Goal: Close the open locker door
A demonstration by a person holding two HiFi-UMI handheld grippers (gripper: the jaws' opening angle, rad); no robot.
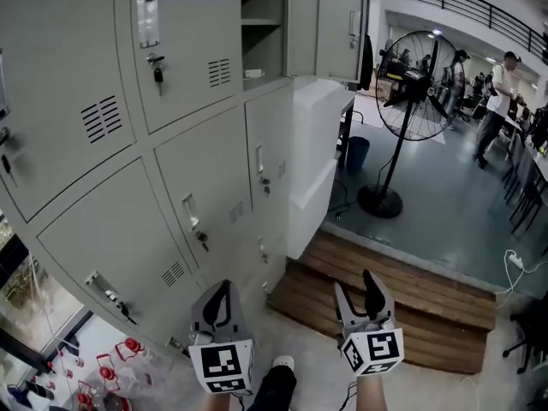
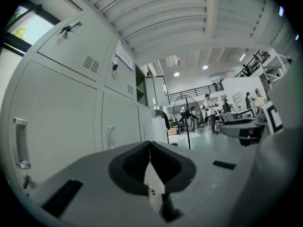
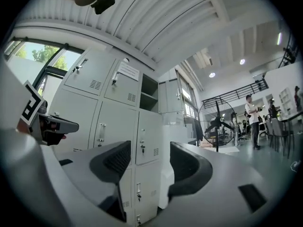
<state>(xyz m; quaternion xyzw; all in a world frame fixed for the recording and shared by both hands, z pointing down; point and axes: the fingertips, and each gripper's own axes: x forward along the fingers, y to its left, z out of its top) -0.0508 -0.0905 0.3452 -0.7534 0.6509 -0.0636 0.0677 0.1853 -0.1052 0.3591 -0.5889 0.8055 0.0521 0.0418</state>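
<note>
The grey locker bank (image 1: 128,169) runs along the left of the head view. One upper compartment (image 1: 261,24) stands open with a shelf inside, and its door (image 1: 330,24) is swung out to the right. The same compartment (image 3: 149,92) and door (image 3: 169,96) appear ahead in the right gripper view, well beyond the jaws. My left gripper (image 1: 221,302) is low in the head view and shut, with its tips (image 2: 150,144) meeting on nothing. Beside it, my right gripper (image 1: 358,294) (image 3: 149,148) is open and empty. Both are far short of the door.
A white boxy panel (image 1: 317,161) juts out below the open door. A wooden step (image 1: 385,289) lies ahead, with a standing fan (image 1: 411,84) and a blue bin (image 1: 358,152) beyond. People (image 1: 501,101) stand at far right. Red-capped items (image 1: 111,375) sit at bottom left.
</note>
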